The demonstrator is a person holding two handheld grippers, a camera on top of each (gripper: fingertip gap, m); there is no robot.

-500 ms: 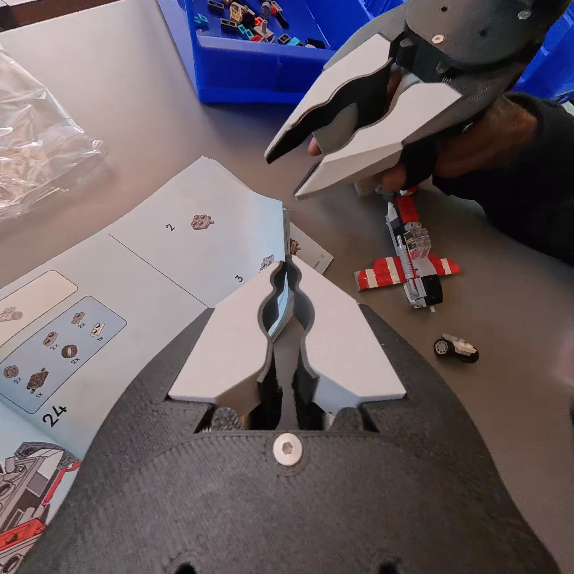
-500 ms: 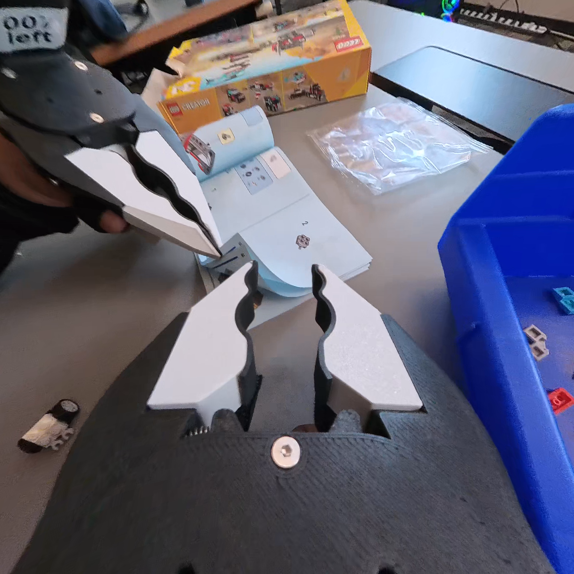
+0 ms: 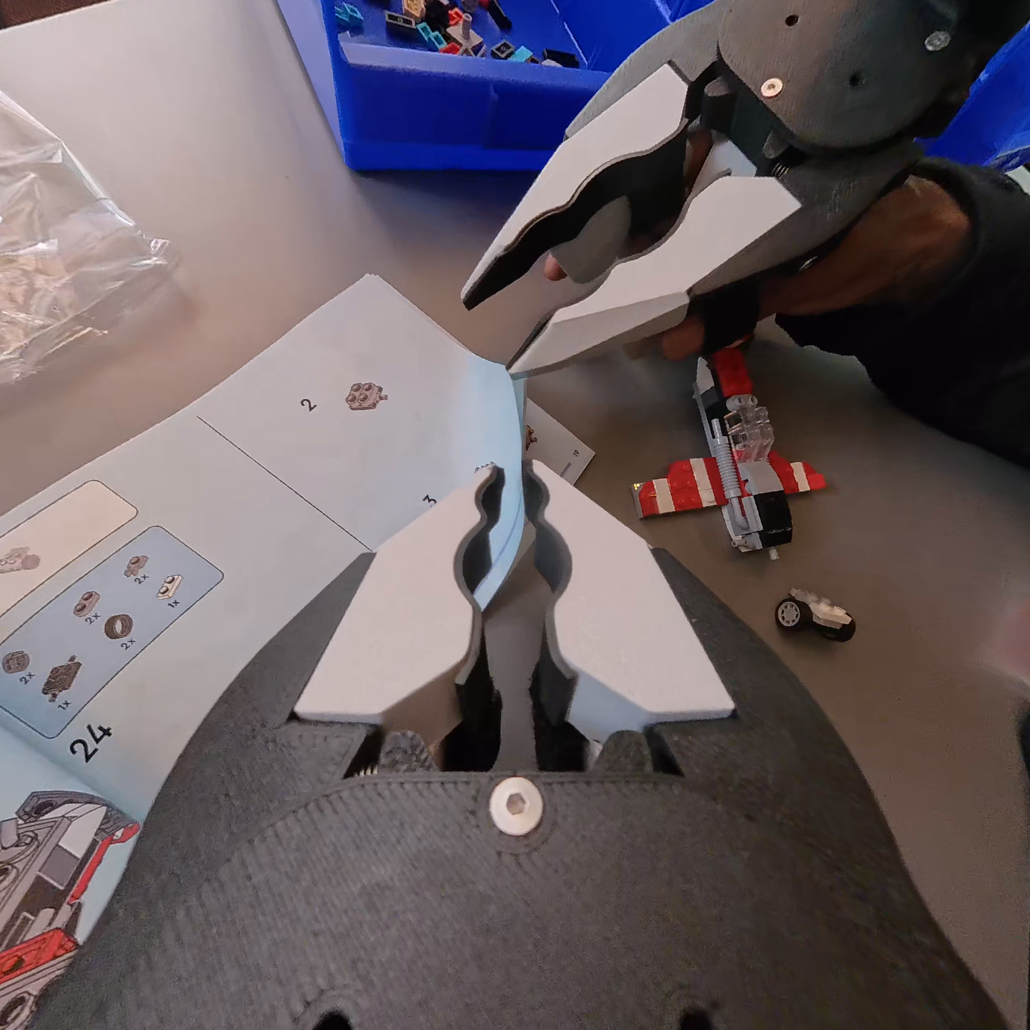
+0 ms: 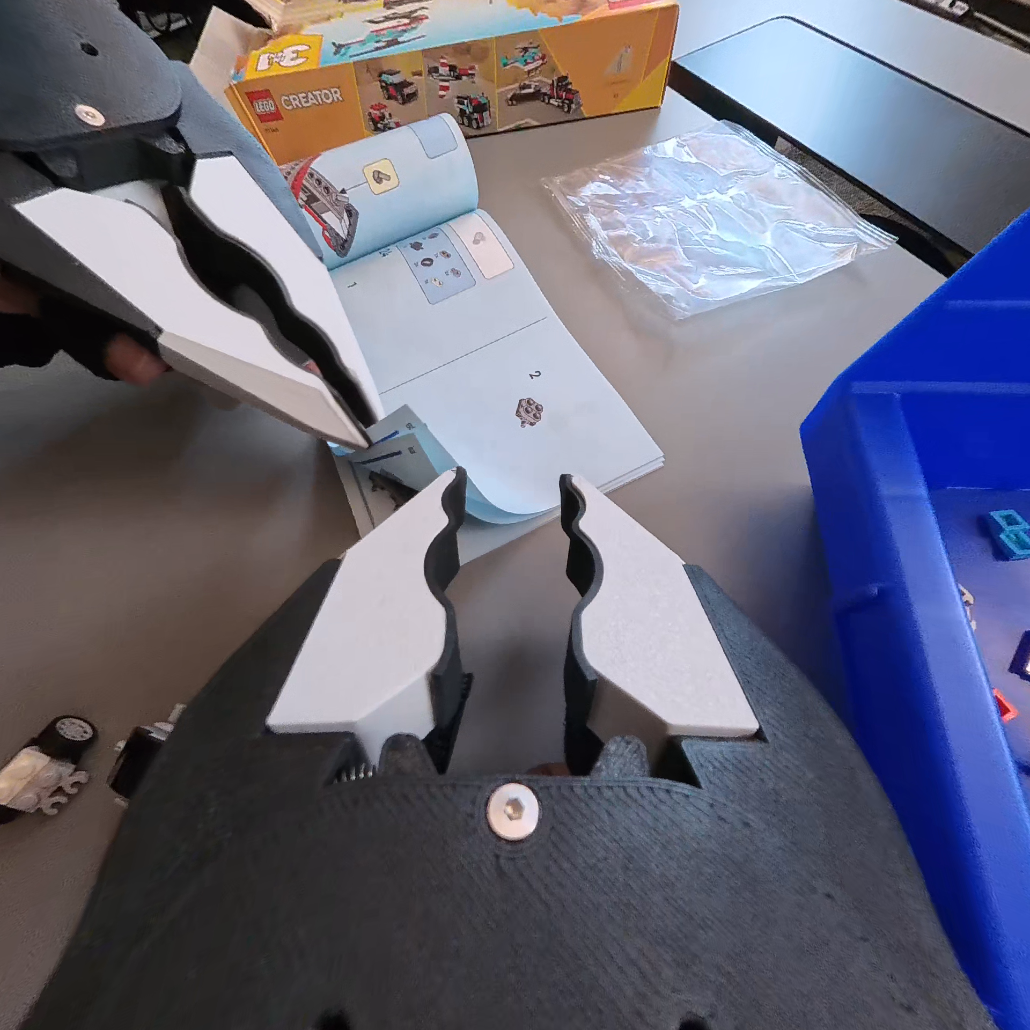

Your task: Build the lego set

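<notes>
A smooth grey table (image 4: 724, 390) holds an open pale-blue instruction booklet (image 4: 501, 345), clear plastic bag (image 4: 708, 217), blue plastic bin (image 4: 892, 557), yellow cardboard box (image 4: 446, 83).

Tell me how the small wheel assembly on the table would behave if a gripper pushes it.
The wheel assembly probably rolls away, since round tyres sit at both ends. It looks small and light, so it may skid or spin. Its white bricks could perhaps pop apart under pressure.

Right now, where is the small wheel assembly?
In the left wrist view the wheel assembly lies on the grey table, right of the left gripper, just below the red-and-white striped plane.
</notes>
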